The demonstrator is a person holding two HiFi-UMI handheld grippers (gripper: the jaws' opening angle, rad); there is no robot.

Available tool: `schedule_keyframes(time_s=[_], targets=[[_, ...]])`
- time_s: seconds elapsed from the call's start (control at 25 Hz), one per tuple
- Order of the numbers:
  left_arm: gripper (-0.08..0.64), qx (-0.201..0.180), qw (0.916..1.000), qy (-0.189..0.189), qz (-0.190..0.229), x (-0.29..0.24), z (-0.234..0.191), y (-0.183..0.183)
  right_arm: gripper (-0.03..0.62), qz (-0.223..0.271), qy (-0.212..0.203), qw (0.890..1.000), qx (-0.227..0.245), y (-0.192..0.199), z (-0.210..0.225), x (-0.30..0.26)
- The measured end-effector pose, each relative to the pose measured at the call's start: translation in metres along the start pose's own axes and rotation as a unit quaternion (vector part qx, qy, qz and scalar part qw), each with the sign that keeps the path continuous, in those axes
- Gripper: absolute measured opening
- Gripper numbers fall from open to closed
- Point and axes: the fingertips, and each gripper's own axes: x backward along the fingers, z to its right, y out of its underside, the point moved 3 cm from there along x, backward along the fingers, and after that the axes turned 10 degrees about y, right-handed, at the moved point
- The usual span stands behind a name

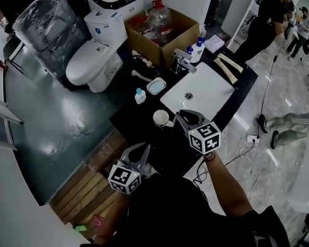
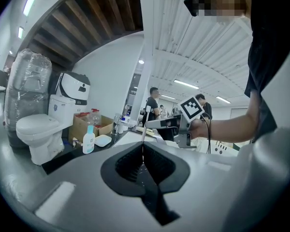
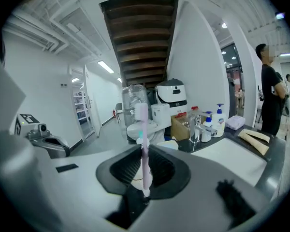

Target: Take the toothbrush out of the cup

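A pink toothbrush stands upright between the jaws of my right gripper, which is shut on its handle, bristle head at the top. In the head view the right gripper hovers just right of the white cup on the black counter; the toothbrush is too thin to make out there. In the left gripper view the toothbrush hangs from the right gripper, above the counter. My left gripper is shut with nothing in it, nearer to me.
A white sink with a faucet lies beyond the cup. A small bottle, a soap dish and pump bottles stand on the counter. A toilet and a cardboard box stand behind. People stand at upper right.
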Motion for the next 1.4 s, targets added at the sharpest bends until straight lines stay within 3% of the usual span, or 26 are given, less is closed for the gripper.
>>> schedule_keyframes(time_s=[1.4], targets=[[0.009,-0.022,0.9979,0.058,-0.023,-0.039,0.017,-0.009,0.055,-0.054,0.035,0.997,-0.030,0.065,0.021,0.045]])
